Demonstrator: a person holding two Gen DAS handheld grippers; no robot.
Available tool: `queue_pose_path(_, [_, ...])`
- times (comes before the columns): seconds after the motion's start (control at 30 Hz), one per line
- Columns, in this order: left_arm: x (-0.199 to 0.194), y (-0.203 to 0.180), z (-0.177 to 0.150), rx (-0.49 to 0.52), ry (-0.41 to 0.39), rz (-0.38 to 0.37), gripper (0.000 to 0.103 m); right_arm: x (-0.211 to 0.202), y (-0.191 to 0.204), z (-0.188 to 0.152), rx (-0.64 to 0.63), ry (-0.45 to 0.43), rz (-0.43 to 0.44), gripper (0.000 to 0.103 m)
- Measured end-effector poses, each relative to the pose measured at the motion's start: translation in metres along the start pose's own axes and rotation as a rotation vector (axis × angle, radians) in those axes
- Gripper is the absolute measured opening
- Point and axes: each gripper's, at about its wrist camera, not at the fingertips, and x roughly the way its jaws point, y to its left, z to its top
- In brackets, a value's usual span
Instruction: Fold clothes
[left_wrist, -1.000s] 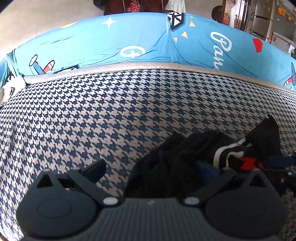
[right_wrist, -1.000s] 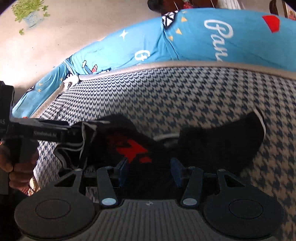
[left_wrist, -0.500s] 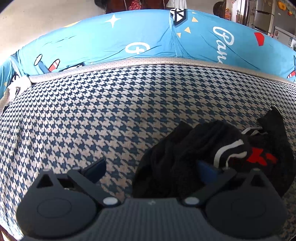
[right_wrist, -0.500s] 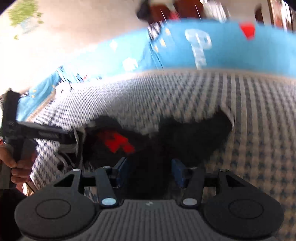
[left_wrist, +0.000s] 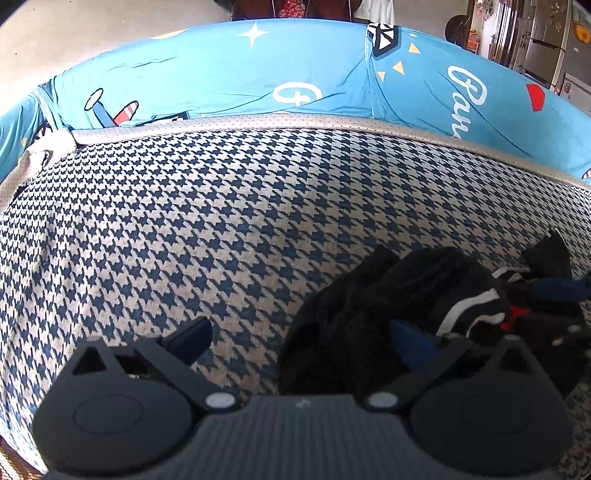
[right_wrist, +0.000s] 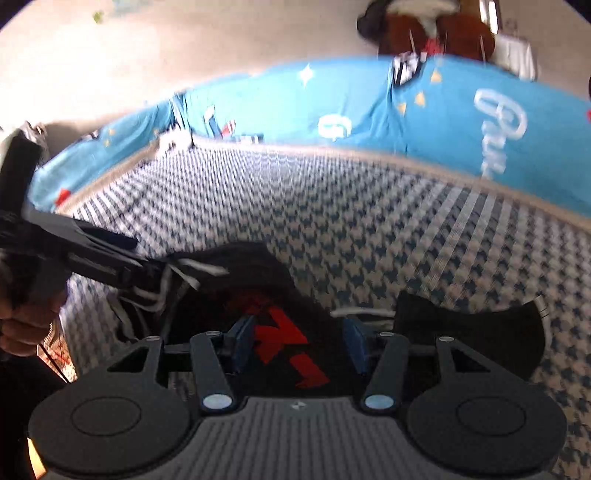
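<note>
Houndstooth fabric (left_wrist: 207, 229) in navy and cream covers the work surface, with a bright blue printed sheet (left_wrist: 229, 85) banked along its far edge. On the near right part of it lies a black garment (right_wrist: 280, 295) with white stripes and a red print, bunched into a loose heap, not flat and not folded. In the left wrist view the left gripper (left_wrist: 295, 332) stands wide open, one finger over bare fabric and the other against the garment's left side, holding nothing that I can see. From the right wrist view the right gripper (right_wrist: 299, 343) is also open, its jaws straddling the red print without pinching cloth; that view is blurred, so fine contact is uncertain. To fold well, each gripper should probably take a single layer at an edge or corner, not the thick middle of the heap. Pulling the two holds apart would spread the cloth flat first. Grabbing several layers together risks a lumpy, crooked fold.
</note>
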Motion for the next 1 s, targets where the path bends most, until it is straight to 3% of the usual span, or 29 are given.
queue_pose_path(0.13, [0.002,0.0,0.002,-0.009,-0.01,0.004,0.103,0.02,-0.002,-0.002,-0.024,0.029,0.008,0.052])
queue_pose_path(0.2, [0.002,-0.001,0.004,-0.009,-0.021,0.012,0.103,0.024,-0.003,-0.002,-0.013,0.031,0.012,0.035])
queue_pose_path(0.4, [0.0,-0.016,0.013,0.026,-0.085,0.088,0.103,0.018,-0.004,0.004,0.011,-0.028,-0.02,0.005])
queue_pose_path(0.57, [0.003,-0.02,0.022,-0.012,-0.097,0.088,0.103,0.005,-0.015,0.015,0.089,-0.082,0.003,0.004])
queue_pose_path(0.67, [0.0,-0.017,0.026,-0.052,-0.095,0.043,0.103,-0.002,-0.02,0.02,0.122,-0.1,0.029,0.005])
queue_pose_path(0.73, [-0.005,-0.016,0.027,-0.054,-0.106,0.001,0.103,-0.002,-0.015,0.019,0.073,-0.073,0.036,0.01])
queue_pose_path(0.9, [-0.022,-0.023,0.022,-0.005,-0.156,-0.108,0.103,-0.001,-0.015,0.007,0.014,0.008,0.05,0.046])
queue_pose_path(1.0, [-0.029,-0.029,0.021,0.028,-0.169,-0.176,0.103,0.003,-0.018,-0.002,0.001,0.055,0.066,0.06])
